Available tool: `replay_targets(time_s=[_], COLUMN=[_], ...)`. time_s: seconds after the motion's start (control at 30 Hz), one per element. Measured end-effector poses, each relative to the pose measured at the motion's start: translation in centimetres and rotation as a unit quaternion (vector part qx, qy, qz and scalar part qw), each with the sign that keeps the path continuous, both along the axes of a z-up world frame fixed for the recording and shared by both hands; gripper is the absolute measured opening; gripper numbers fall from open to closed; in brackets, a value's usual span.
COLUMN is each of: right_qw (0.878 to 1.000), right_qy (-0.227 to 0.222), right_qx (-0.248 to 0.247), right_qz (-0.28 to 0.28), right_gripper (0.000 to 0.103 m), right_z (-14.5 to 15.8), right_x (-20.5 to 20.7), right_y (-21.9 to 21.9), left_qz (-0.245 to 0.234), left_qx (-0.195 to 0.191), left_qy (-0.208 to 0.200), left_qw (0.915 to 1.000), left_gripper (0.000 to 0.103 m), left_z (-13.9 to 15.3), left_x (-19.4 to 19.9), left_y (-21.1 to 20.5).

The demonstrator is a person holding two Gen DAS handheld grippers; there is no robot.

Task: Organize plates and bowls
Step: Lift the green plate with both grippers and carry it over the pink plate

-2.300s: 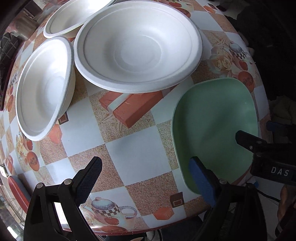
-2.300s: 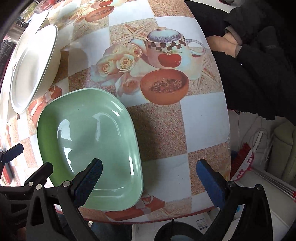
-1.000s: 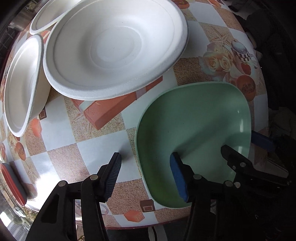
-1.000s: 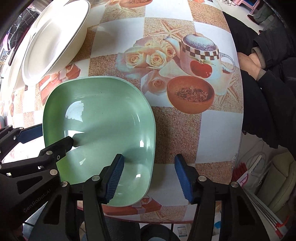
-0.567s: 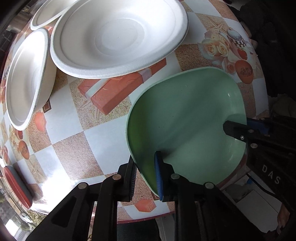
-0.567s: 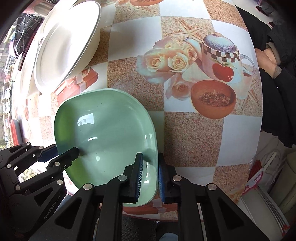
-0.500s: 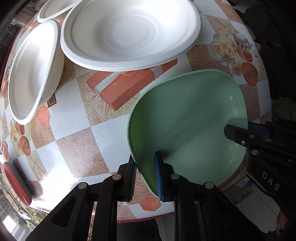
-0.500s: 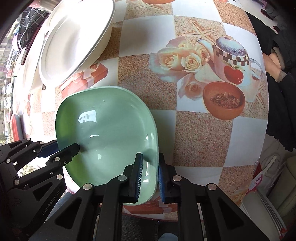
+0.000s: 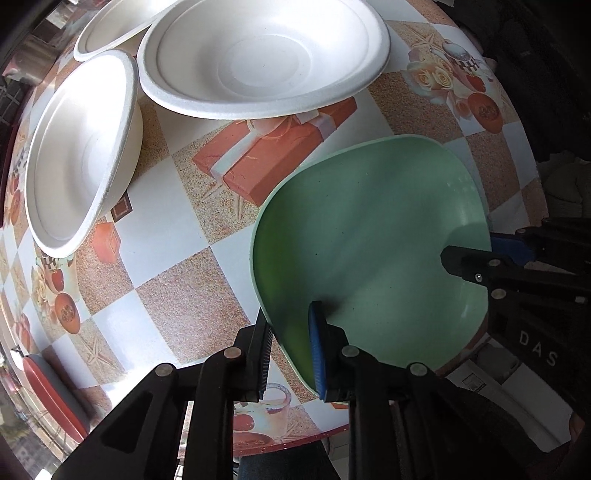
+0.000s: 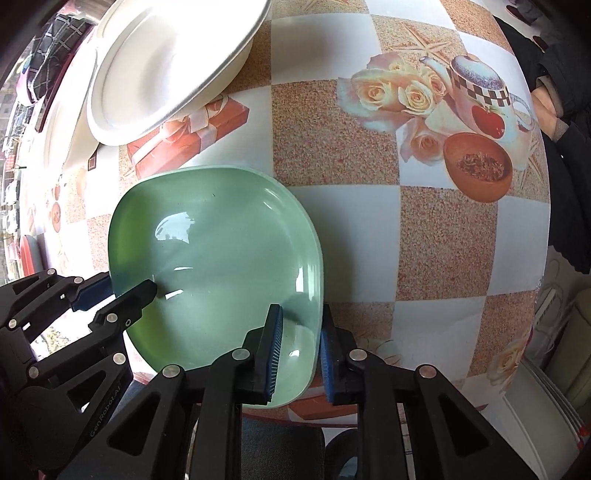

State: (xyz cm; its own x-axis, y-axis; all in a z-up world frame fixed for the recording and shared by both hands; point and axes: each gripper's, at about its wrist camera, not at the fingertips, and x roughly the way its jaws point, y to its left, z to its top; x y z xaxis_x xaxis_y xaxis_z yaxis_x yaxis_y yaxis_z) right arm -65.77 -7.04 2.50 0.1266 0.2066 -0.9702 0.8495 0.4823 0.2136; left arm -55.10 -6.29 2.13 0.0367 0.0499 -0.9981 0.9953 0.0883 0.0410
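Observation:
A square green plate (image 9: 373,236) (image 10: 221,254) is held above the table's near edge by both grippers. My left gripper (image 9: 290,347) is shut on its left rim, and also shows at the left of the right wrist view (image 10: 110,291). My right gripper (image 10: 301,347) is shut on the plate's right rim, and also shows at the right of the left wrist view (image 9: 484,254). A large white foam bowl (image 9: 258,55) (image 10: 170,62) sits behind the plate. A second white bowl (image 9: 77,151) stands tilted at the left.
A third white bowl (image 9: 110,29) lies at the far left behind the others. The table (image 10: 439,236) has a checkered cloth with printed teapots, roses and gift boxes. A red chair seat (image 9: 48,391) is at the lower left. A person in dark clothes (image 10: 565,122) sits at the right.
Both grippers moved in from open and shut on opposite rims of the green plate. Since then the plate has lifted slightly with both grippers holding it.

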Motion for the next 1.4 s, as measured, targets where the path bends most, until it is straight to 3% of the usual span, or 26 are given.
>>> replay_targets(time_s=[0.2,0.43,0.77,1.1,1.4], right_qw=[0.999,1.000,0.994,0.975,0.950], right_qy=[-0.007,-0.025,-0.037,-0.051,-0.049], right_qx=[0.017,0.014,-0.026,-0.033,-0.022], right_qz=[-0.035,-0.011,0.095,0.213,0.306], right_gripper=[0.022,0.022,0.022,0.022,0.022], right_z=[1.2,4.4,9.1,11.4,11.2], right_x=[3.0,9.0,19.3,27.7,34.2], right_y=[4.7,9.7,14.3,18.6,21.8], left_qz=[-0.042,-0.031,0.066,0.189,0.266], left_qx=[-0.002,-0.025,-0.093,-0.134,-0.121], left_qy=[0.001,0.004,-0.007,-0.033,-0.044], left_qw=[0.9991,0.9992,0.9935,0.9722,0.9553], left_gripper=[0.021,0.021,0.021,0.021,0.021], left_z=[1.1,4.1,8.2,12.8,11.1], left_x=[2.2,7.1,13.2,23.2,29.3], left_y=[3.9,8.4,14.2,20.0,25.5])
